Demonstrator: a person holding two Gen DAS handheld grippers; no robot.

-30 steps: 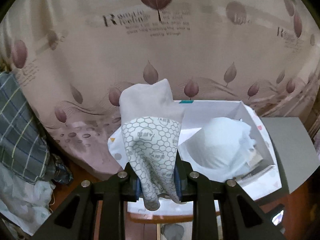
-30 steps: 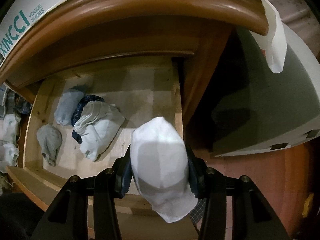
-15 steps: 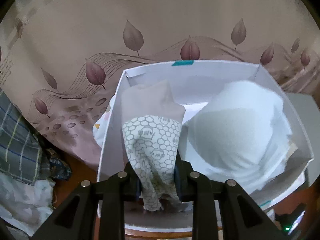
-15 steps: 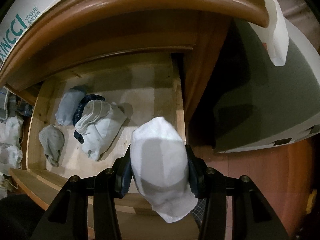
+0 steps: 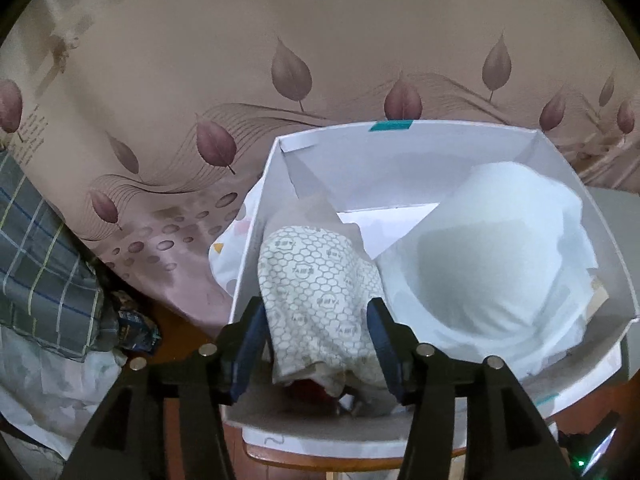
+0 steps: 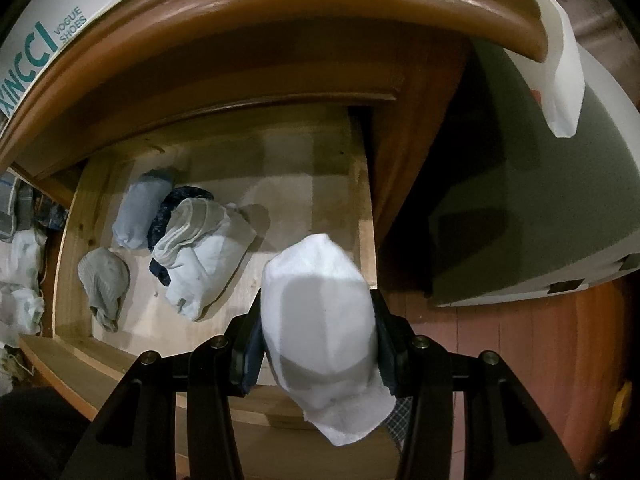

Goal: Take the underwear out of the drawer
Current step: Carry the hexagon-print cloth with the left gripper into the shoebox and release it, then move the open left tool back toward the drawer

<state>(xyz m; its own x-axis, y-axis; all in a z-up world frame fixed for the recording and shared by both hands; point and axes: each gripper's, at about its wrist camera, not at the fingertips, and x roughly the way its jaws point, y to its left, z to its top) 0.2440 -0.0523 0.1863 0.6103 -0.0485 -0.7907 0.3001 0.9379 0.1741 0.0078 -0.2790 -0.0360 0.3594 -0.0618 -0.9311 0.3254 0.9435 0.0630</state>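
Lower now than a second ago, the left gripper (image 5: pixel 318 338) has carried the honeycomb-print underwear (image 5: pixel 320 292) from above the white box (image 5: pixel 256 240) down into it; the right side has not changed. The left jaws are opening, and the printed piece lies between them on the box floor, the blue pads standing just off its sides.

One wooden drawer (image 6: pixel 360 208) is pulled open under a brown cabinet top (image 6: pixel 280 4), on which one shoe-box lid (image 6: pixel 44 36) with printed letters rests. In the drawer lie four folded pieces: a white one (image 6: pixel 208 264), a pale blue one (image 6: pixel 140 208), a grey one (image 6: pixel 104 284) and a dark blue one (image 6: pixel 168 208), pressed between the white and the pale blue.

The white box holds two things: a white padded bra (image 5: pixel 492 256) on its right side and the printed underwear on its left, touching each other. Behind the box hangs a leaf-pattern cloth (image 5: pixel 280 60).

The right gripper (image 6: pixel 318 344) holds one white folded underwear (image 6: pixel 320 304), clamped at a narrow width above the front right corner of the drawer.
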